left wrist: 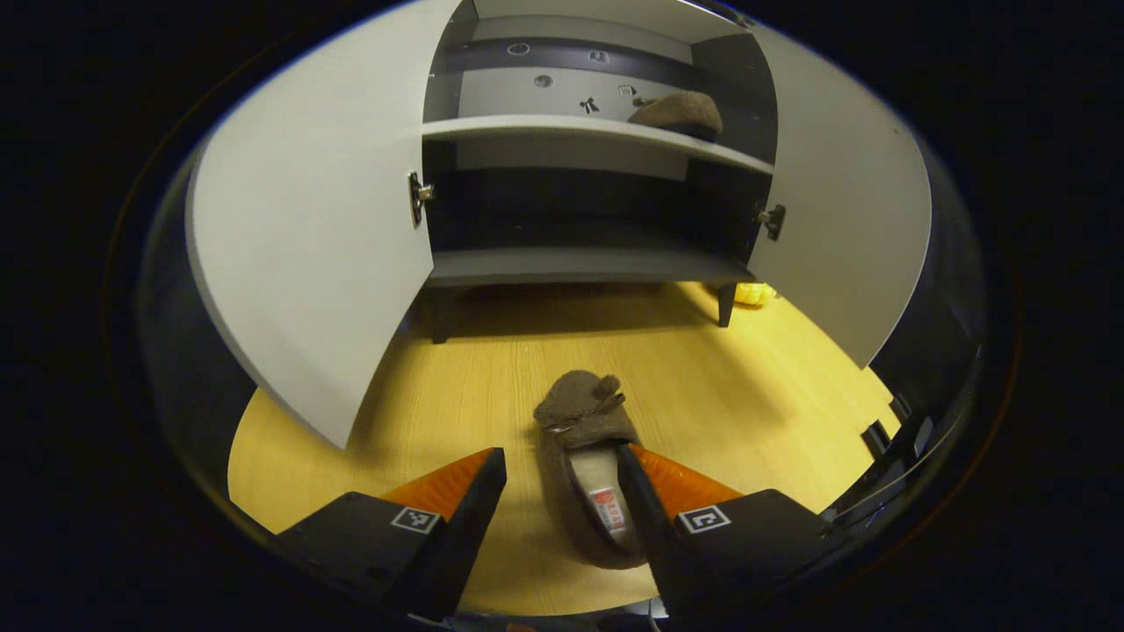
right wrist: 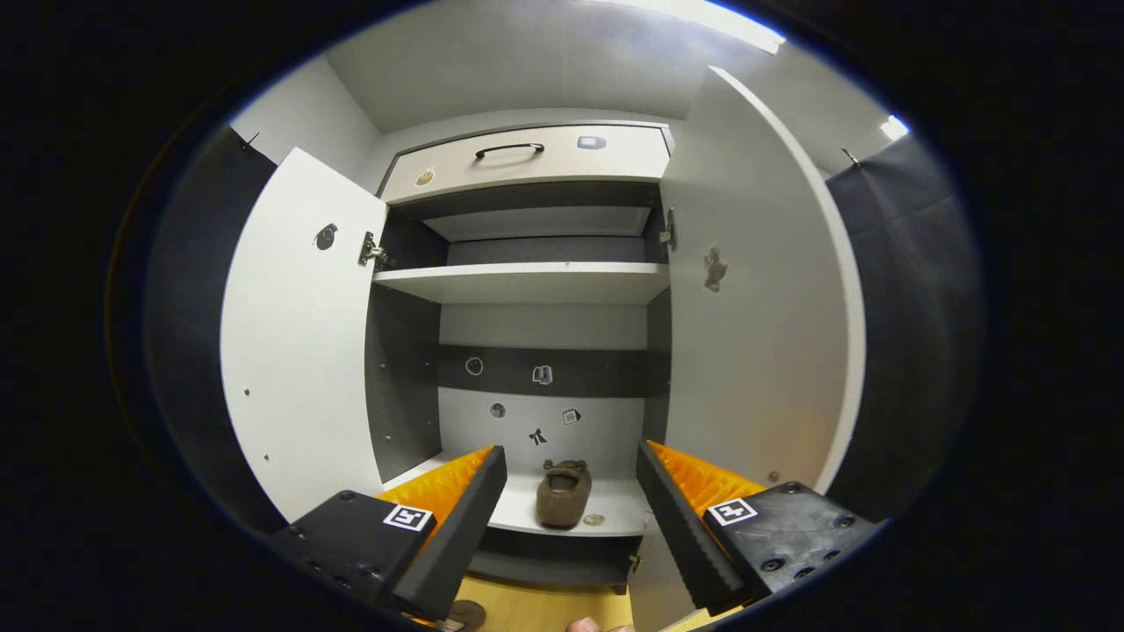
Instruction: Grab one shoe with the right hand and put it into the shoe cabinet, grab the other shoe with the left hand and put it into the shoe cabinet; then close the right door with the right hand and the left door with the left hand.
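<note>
One brown slipper [left wrist: 584, 439] lies on the wooden floor [left wrist: 755, 386] in front of the shoe cabinet [left wrist: 580, 263], toe toward it. My left gripper [left wrist: 560, 456] is open and low over it; the slipper's heel end sits between the fingers, close against the right finger [left wrist: 645, 491], with a gap to the left one. A second brown slipper [left wrist: 678, 112] [right wrist: 562, 493] rests on the cabinet's middle shelf [right wrist: 615, 513], toward its right. My right gripper [right wrist: 571, 452] is open and holds nothing, apart from the cabinet and facing that shelf.
Both white doors stand wide open: left door [left wrist: 307, 246] [right wrist: 299, 351], right door [left wrist: 843, 219] [right wrist: 755, 307]. A drawer with a dark handle [right wrist: 505, 151] tops the cabinet. A small yellow object [left wrist: 755, 294] lies by the cabinet's right leg.
</note>
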The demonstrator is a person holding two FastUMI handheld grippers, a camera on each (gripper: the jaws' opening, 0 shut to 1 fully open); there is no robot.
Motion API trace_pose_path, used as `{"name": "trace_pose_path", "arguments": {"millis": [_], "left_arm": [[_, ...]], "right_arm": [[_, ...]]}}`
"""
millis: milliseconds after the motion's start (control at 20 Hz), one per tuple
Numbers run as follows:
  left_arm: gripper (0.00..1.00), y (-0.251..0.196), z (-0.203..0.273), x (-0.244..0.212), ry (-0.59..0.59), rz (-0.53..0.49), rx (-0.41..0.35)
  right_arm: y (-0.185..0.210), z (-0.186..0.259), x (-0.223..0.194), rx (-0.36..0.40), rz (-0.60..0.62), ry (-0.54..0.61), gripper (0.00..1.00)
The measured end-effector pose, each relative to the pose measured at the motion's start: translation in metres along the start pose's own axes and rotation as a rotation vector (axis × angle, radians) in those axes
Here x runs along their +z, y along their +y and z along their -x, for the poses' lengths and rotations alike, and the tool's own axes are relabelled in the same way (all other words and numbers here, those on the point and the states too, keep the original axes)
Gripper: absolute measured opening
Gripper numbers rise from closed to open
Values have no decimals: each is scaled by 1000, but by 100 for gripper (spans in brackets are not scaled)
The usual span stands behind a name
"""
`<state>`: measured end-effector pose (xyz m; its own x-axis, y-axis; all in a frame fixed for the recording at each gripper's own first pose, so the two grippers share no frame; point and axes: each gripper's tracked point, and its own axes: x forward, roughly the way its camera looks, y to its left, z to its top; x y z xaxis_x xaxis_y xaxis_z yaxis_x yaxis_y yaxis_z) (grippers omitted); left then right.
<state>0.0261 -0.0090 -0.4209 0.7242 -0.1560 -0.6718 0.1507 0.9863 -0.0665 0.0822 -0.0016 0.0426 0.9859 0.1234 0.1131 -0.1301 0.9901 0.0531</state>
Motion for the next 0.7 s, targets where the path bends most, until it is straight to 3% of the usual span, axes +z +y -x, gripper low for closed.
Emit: {"name": "trace_pose_path", "arguments": {"millis": [150, 350, 550, 650, 700], "left_arm": [[82, 0, -30, -20, 61, -33, 8], [77, 4, -66, -19, 3, -88, 40], [57, 1, -87, -8, -70, -155, 54], [39, 3, -94, -6, -74, -153, 77], [36, 2, -99, -4, -72, -148, 72]], "right_arm": [[-24, 14, -4, -30, 20, 22, 97], [-42, 27, -13, -38, 24, 59, 96], [-46, 39, -13, -46, 42, 56, 96], [-47, 45, -12, -48, 20, 68, 96], [-49, 47, -13, -51, 14, 74, 97]]}}
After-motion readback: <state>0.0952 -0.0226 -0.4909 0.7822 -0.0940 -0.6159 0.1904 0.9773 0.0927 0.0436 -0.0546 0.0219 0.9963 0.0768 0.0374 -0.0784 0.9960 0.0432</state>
